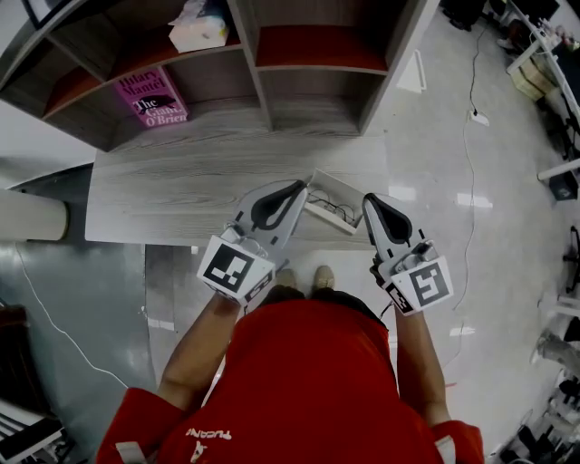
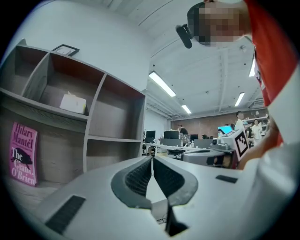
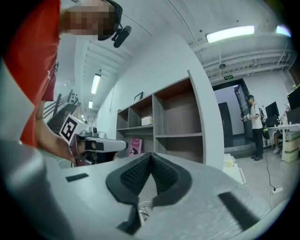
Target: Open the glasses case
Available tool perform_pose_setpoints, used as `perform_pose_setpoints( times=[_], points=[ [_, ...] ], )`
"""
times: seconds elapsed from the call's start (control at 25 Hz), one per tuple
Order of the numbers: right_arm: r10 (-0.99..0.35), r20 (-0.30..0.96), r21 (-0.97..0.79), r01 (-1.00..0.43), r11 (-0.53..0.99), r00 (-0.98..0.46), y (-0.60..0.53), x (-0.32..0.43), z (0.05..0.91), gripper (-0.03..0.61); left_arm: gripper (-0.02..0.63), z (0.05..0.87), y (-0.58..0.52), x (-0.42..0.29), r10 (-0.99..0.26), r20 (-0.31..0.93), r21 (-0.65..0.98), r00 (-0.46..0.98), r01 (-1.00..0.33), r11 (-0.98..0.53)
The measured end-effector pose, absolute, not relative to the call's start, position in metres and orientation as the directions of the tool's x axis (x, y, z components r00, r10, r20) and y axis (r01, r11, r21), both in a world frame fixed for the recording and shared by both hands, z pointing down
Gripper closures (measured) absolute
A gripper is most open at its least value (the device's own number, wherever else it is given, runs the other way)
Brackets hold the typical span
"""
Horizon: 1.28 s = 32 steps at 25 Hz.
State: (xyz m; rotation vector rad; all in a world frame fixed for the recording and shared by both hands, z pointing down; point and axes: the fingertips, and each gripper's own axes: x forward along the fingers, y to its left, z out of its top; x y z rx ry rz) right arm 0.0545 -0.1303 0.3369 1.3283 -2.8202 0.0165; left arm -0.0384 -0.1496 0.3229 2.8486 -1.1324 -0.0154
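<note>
The white glasses case (image 1: 332,198) lies open on the grey wooden table (image 1: 172,186), near its front edge, with dark-framed glasses (image 1: 339,212) inside. Both grippers hang above it, held level, and neither touches it. My left gripper (image 1: 299,187) is just left of the case with its jaws shut and nothing between them (image 2: 152,158). My right gripper (image 1: 367,199) is just right of the case, also shut and empty (image 3: 150,154). A sliver of the case and glasses shows under each pair of jaws in the gripper views. Each gripper appears in the other's view.
A grey shelf unit (image 1: 272,82) stands at the table's far side, holding a pink book (image 1: 152,98) and a tissue box (image 1: 198,27). A pale cylinder (image 1: 27,216) sits at the left. A cable (image 1: 467,154) runs over the floor on the right. People stand far off (image 3: 255,119).
</note>
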Motion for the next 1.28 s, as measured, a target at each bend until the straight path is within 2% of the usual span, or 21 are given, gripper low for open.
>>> perform_pose_setpoints(
  times=[0.36, 1.28],
  points=[
    [-0.788, 0.012, -0.013, -0.788, 0.615, -0.616, -0.114, 0.051, 0.336, 0.574, 0.604, 0.311, -0.139, -0.047, -0.687, -0.047, 0.051, 0.725, -0.685, -0.726],
    [-0.803, 0.027, 0.005, -0.803, 0.596, -0.596, -0.111, 0.059, 0.337, 0.575, 0.604, 0.315, -0.14, -0.044, -0.675, -0.04, 0.049, 0.736, -0.674, -0.737]
  ],
)
